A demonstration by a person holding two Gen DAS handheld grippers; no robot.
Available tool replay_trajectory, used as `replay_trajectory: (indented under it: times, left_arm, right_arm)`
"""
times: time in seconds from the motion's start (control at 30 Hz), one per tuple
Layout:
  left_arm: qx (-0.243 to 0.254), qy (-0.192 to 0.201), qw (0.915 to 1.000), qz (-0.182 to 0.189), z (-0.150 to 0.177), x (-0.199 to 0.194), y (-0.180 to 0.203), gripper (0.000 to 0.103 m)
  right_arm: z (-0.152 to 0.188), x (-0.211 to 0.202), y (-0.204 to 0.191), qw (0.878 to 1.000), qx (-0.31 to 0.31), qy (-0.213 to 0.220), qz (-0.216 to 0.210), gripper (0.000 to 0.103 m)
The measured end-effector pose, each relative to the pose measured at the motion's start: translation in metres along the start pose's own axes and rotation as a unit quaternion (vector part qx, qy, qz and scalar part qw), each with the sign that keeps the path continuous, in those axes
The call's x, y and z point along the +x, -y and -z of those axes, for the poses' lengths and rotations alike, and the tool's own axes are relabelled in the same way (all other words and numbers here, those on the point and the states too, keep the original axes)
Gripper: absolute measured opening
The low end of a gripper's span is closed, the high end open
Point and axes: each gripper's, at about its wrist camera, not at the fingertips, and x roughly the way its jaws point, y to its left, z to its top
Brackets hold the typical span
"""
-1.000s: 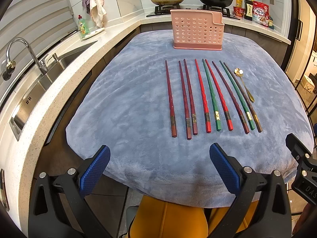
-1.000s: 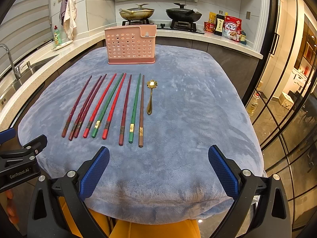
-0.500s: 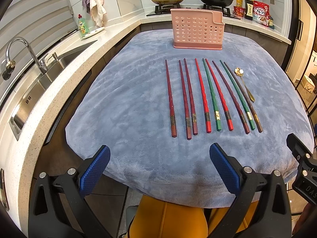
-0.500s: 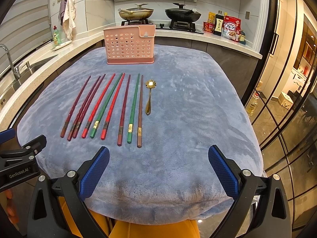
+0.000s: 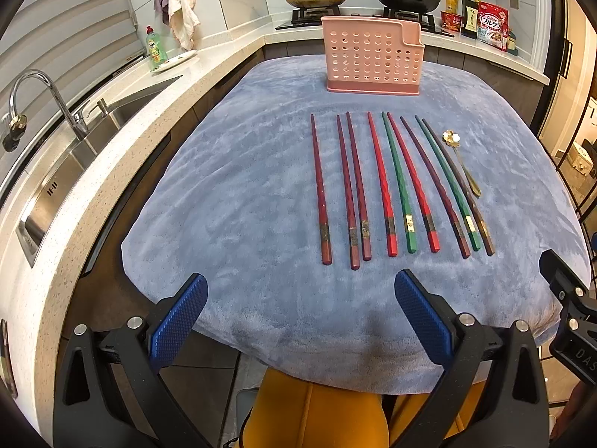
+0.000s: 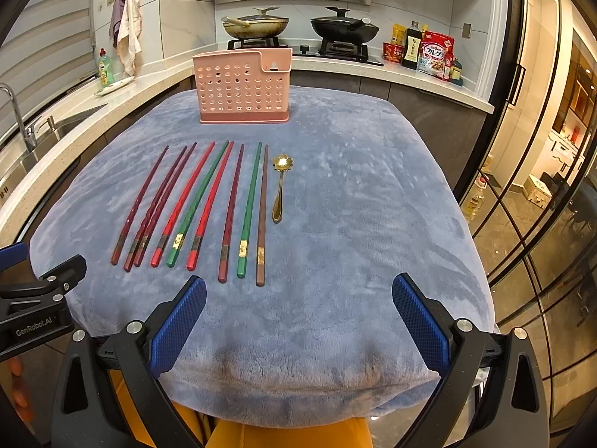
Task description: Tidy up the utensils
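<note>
Several chopsticks (image 5: 395, 186) (image 6: 209, 205) in dark red, bright red, green and brown lie side by side on a blue-grey plush cloth (image 5: 242, 194) (image 6: 354, 224). A gold spoon (image 5: 460, 162) (image 6: 279, 186) rests just right of them. A pink perforated utensil holder (image 5: 373, 60) (image 6: 242, 89) stands upright at the cloth's far end. My left gripper (image 5: 298, 313) hovers open at the near edge, below the leftmost chopsticks. My right gripper (image 6: 298, 313) is open too, near the edge, right of the chopstick ends. Neither holds anything.
A steel sink (image 5: 74, 164) with a tap (image 5: 44, 100) runs along the left counter (image 5: 156, 112). Two pans (image 6: 257, 26) sit on the stove behind the holder, food packets (image 6: 434, 54) to their right. Glass doors (image 6: 541, 186) stand at the right. Yellow trousers (image 5: 317, 410) show below the cloth.
Both views have crept slightly forward toward the table. The chopsticks, spoon and holder have not moved, and both grippers stay open.
</note>
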Motion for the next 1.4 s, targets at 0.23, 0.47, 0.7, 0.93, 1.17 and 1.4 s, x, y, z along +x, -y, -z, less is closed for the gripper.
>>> replay_trajectory:
  times: [0.23,0.47,0.7,0.93,1.17,1.4]
  left_arm:
    - [0.001,-0.001,1.0,0.001,-0.004,0.0,0.0,0.096]
    - [-0.006,-0.01,0.9999,-0.004,-0.011,0.006,-0.001,0.096]
    - [-0.059,-0.043,0.9972,0.012,-0.018,0.037,-0.031,0.096]
    - [-0.058,-0.058,0.9963,0.025,-0.025,0.069,-0.034,0.095]
    - [-0.038,-0.069,0.9967,0.019,-0.028,0.095,-0.024,0.093]
    - [-0.044,-0.087,0.9944,0.041,-0.027,0.111,-0.025,0.076]
  right_arm:
    - [-0.006,0.003,0.0,1.0,-0.001,-0.001,0.0,0.096]
    - [-0.009,0.005,0.001,1.0,0.001,-0.002,-0.001,0.096]
    - [-0.013,0.017,0.011,1.0,0.013,-0.01,-0.007,0.096]
    - [-0.024,0.04,0.017,1.0,0.021,-0.018,-0.007,0.096]
    - [-0.032,0.065,0.021,0.999,0.031,-0.03,-0.021,0.094]
    - [-0.047,0.096,0.016,0.998,0.028,-0.044,-0.03,0.081]
